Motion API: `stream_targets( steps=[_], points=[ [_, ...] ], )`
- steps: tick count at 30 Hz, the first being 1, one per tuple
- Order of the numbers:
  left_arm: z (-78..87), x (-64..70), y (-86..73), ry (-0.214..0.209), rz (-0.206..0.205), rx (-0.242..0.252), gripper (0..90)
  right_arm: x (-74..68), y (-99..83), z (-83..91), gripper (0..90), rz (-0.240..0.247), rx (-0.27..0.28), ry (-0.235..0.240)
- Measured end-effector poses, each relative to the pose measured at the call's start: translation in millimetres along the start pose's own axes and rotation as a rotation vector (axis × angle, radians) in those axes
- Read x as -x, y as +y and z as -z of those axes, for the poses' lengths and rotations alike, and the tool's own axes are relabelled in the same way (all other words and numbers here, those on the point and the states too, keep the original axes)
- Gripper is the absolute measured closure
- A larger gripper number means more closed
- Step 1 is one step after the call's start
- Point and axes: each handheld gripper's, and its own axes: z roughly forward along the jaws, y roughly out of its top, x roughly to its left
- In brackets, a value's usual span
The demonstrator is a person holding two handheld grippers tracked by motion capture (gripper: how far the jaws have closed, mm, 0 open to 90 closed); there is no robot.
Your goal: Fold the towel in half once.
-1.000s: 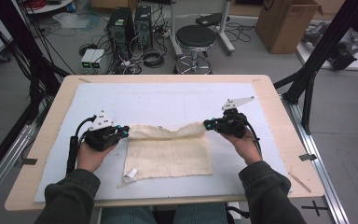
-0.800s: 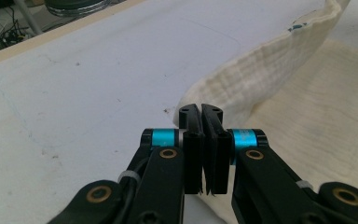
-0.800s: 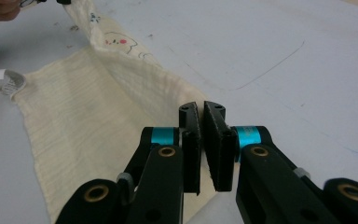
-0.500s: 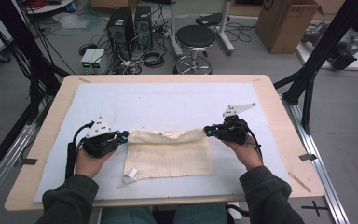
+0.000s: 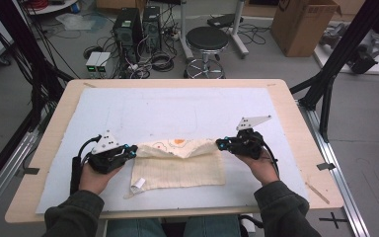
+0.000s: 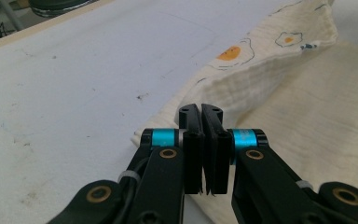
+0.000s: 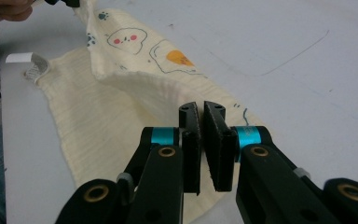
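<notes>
Two black two-jaw grippers work a cream, crinkled muslin cloth [image 5: 177,167] printed with fried-egg doodles, which lies on the pale grey table mat [image 5: 168,108] near the person's edge. The left gripper [image 5: 132,150] is clamped on the cloth's far left corner, and the right gripper [image 5: 219,144] is pinching the far right corner. Between them the far edge is lifted and curling toward the person, so a fold looks under way. Next, I judge, both corners should travel together to the cloth's near edge and line up there before release.
</notes>
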Motion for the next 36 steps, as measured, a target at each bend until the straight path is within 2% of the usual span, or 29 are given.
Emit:
stream_targets(
  steps=[6, 10, 26, 36],
  points=[
    [2.9, 3.6, -4.1, -0.002, -0.002, 0.002, 86.8, -1.0, -8.2, 1.9, 85.3, -0.016, -0.002, 0.002],
    [4.1, 5.4, -8.5, -0.005, 0.006, 0.0, 86.8, -3.0, -11.0, 2.8, 85.3, -0.011, -0.003, 0.004],
    [9.3, 16.6, -19.4, -0.029, -0.008, -0.007, 86.6, -13.3, -24.1, 4.6, 85.2, 0.003, -0.029, 0.001],
    [11.3, 24.1, -24.0, -0.052, -0.036, -0.032, 86.4, -20.2, -35.6, 4.6, 85.2, 0.003, -0.043, 0.01]
  ],
)
